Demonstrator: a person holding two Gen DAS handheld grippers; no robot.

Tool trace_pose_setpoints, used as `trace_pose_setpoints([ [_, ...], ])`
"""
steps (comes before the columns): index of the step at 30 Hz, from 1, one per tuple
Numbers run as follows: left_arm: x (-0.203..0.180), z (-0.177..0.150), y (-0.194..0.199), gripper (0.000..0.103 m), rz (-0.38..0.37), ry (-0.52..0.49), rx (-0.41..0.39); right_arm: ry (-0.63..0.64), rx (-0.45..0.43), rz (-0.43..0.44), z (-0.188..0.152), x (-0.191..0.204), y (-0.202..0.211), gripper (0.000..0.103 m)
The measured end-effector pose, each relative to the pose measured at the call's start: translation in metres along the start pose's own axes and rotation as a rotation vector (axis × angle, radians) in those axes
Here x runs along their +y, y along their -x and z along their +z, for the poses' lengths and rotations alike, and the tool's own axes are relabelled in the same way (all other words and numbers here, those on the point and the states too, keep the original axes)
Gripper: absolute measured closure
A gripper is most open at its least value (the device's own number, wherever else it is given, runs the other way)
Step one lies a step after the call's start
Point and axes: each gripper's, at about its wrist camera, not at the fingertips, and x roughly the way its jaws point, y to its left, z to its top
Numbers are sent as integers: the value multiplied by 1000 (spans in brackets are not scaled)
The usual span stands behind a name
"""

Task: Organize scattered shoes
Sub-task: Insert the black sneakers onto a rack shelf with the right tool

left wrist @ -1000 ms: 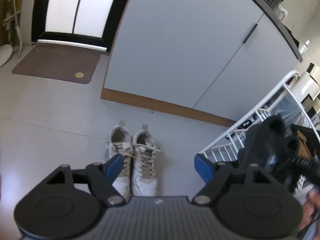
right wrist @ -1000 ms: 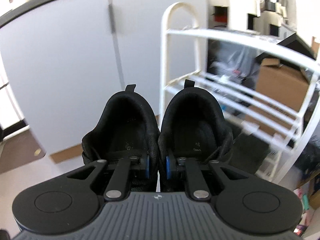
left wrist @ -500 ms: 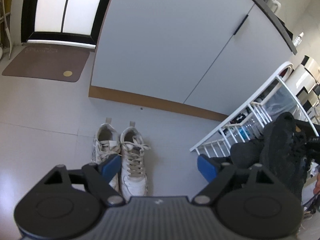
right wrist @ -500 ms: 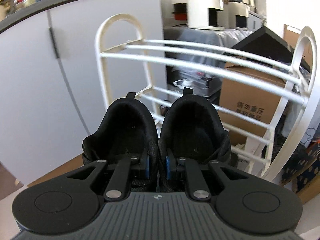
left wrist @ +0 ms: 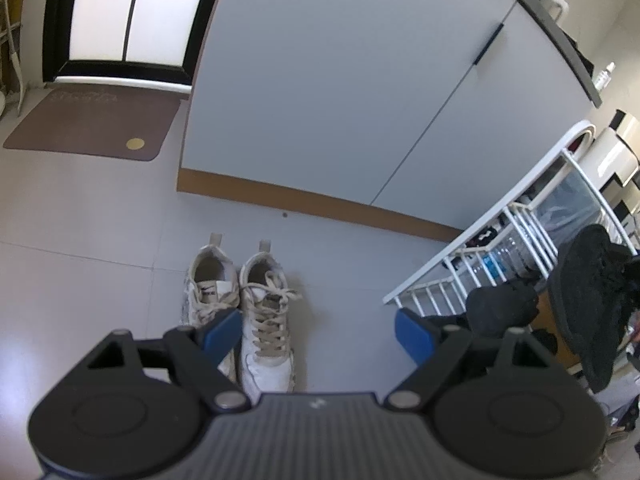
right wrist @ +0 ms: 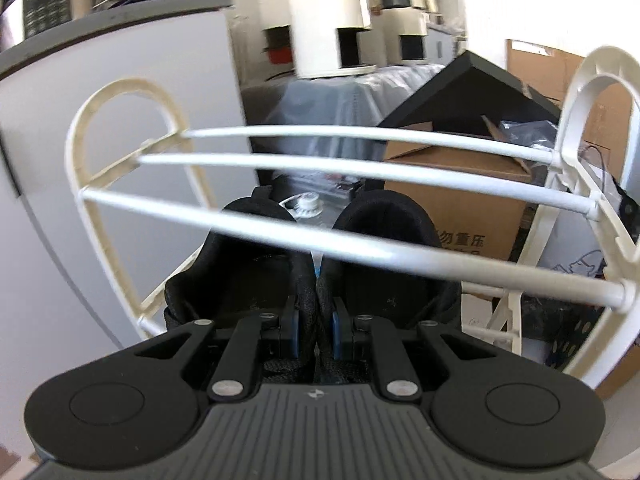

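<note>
A pair of white sneakers [left wrist: 244, 304] lies side by side on the pale floor, heels toward the cabinet. My left gripper [left wrist: 318, 330] hangs open above them, nothing between its blue pads. My right gripper [right wrist: 316, 330] is shut on the inner collars of a pair of black shoes [right wrist: 312, 264], pinching both together. These black shoes [left wrist: 588, 304] hang at the right of the left wrist view, by the white shoe rack [left wrist: 516, 232]. In the right wrist view the shoe rack [right wrist: 320, 240] has its top bars crossing just over the black shoes' openings.
A grey cabinet [left wrist: 360, 92] with a brown plinth stands behind the sneakers. A brown doormat [left wrist: 92, 124] lies before a dark-framed door at far left. Behind the rack are a cardboard box [right wrist: 464, 208], a black panel and stacked appliances.
My right gripper has swung the black shoes from the cabinet front to the rack, whose top bars now cross over them. The left gripper stayed almost still above the white sneakers.
</note>
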Motion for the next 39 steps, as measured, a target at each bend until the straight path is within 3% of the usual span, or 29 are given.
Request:
trace_pose_setpoints([
  [9, -12, -2, -11, 17, 2, -52, 24, -46, -75, -60, 7, -10, -23, 86],
  [21, -13, -2, -6, 17, 28, -81, -3, -108, -206, -125, -3, -20, -36, 83],
  [25, -17, -2, -6, 17, 24, -101, -1, -40, -250, -137, -4, -15, -33, 74],
  [28, -19, -3, -5, 17, 22, -105, -2, -39, -246, -125, -5, -16, -28, 52],
  [33, -20, -4, -2, 17, 13, -102, -1, -44, -235, -90, -7, -17, -12, 38],
  [37, -20, -4, 4, 17, 5, -98, -10, -33, -232, -85, -11, -14, 2, 20],
  [39, -18, -4, 8, 17, -5, -80, -14, -18, -215, -77, -13, -10, 9, 18],
])
